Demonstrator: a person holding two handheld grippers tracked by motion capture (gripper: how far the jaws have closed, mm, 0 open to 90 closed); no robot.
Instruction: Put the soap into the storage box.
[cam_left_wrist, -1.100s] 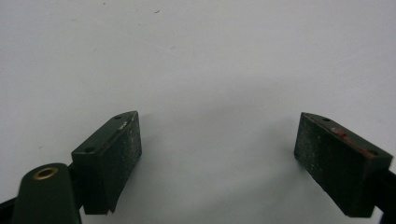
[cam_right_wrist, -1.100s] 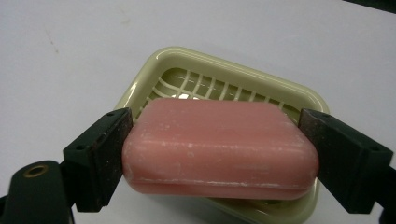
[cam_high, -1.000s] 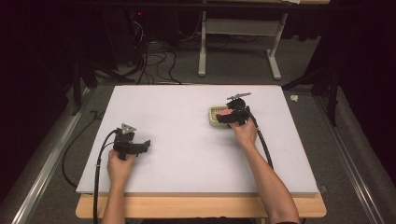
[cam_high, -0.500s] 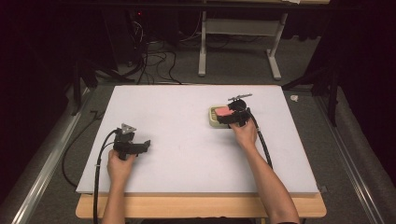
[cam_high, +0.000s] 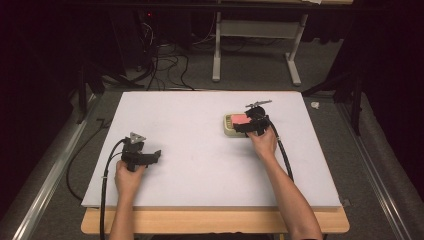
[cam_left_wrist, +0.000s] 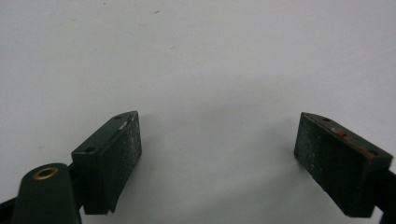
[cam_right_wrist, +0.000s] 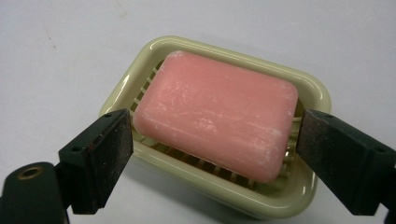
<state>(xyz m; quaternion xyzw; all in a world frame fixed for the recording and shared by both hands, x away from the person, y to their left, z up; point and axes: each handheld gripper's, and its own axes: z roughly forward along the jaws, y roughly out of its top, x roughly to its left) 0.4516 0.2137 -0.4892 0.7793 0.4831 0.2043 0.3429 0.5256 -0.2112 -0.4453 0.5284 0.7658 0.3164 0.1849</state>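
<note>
A pink soap bar (cam_right_wrist: 217, 114) lies in a pale green soap dish (cam_right_wrist: 308, 86) that stands on the white table (cam_high: 200, 120), right of centre and toward the far side. The right gripper (cam_high: 246, 128) sits just near of the dish; in the right gripper view its jaws are spread wide, one on either side of the bar and dish, neither pad visibly touching the soap. The left gripper (cam_high: 150, 156) rests well apart, at the near left of the table, jaws likewise spread with bare tabletop between them. Each gripper is held by one of the person's hands.
</note>
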